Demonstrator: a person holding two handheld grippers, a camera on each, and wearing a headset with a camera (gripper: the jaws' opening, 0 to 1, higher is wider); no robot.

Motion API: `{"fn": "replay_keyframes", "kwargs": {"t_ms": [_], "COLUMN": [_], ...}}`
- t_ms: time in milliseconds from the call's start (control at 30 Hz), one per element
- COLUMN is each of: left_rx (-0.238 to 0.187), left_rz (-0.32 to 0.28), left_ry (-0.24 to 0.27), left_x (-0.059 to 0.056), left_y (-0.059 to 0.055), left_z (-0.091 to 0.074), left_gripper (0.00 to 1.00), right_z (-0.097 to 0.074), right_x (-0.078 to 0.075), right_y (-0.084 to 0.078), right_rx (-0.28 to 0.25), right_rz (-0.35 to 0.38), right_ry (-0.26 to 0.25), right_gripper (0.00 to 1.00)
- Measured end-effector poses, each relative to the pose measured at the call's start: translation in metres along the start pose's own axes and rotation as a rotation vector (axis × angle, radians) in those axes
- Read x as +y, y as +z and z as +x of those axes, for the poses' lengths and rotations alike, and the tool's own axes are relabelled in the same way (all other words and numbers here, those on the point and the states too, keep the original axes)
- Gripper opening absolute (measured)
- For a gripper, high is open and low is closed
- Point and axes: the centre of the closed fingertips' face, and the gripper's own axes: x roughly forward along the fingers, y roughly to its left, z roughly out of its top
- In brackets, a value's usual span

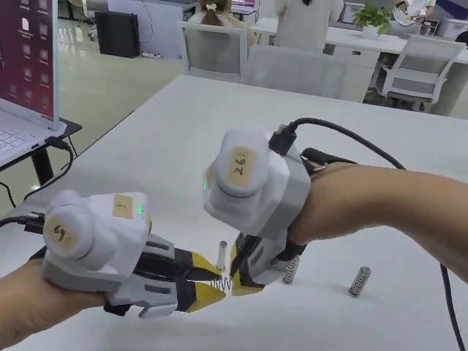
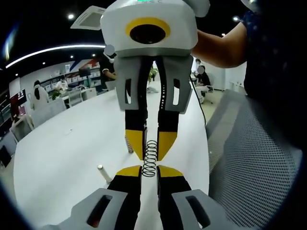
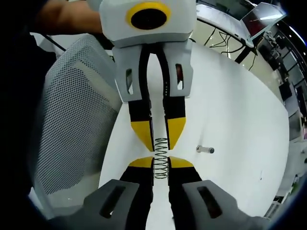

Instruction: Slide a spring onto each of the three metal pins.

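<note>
spring and pins share a wide white workbench [image 1: 168, 139], with a grey mesh chair [image 2: 249, 158] at its edge and an open laptop [image 1: 22, 66] off to the left. the right gripper [image 1: 238, 279] points steeply down, the left gripper [image 1: 210, 285] lies low and almost level, and their yellow tips meet nose to nose. both pairs of jaws are closed on one thin spring [image 2: 150, 158]: the left pinches one end and the right the other, so the coil bridges the small gap between them. just behind the tips a bare pin [image 1: 222, 256] stands upright. to the right are two thicker coils, also upright: a near standing spring [image 1: 290, 269] just beside the right gripper, and a far standing spring [image 1: 359, 281] farther out, with a smooth metal top showing.
</note>
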Motion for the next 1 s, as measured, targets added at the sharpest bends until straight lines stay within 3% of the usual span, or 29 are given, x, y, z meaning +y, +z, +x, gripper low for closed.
{"fn": "replay_keyframes", "kwargs": {"t_ms": [1000], "left_rx": [-0.029], "left_rz": [0.026], "left_ry": [0.026], "left_x": [0.0041], "left_y": [0.0067], "left_z": [-0.0065], "left_gripper": [0.02], "right_z": [0.0040], "right_x": [-0.0037], "right_y": [-0.0015], "right_rx": [-0.019], "right_rz": [0.022], "right_ry": [-0.004], "right_gripper": [0.11]}}
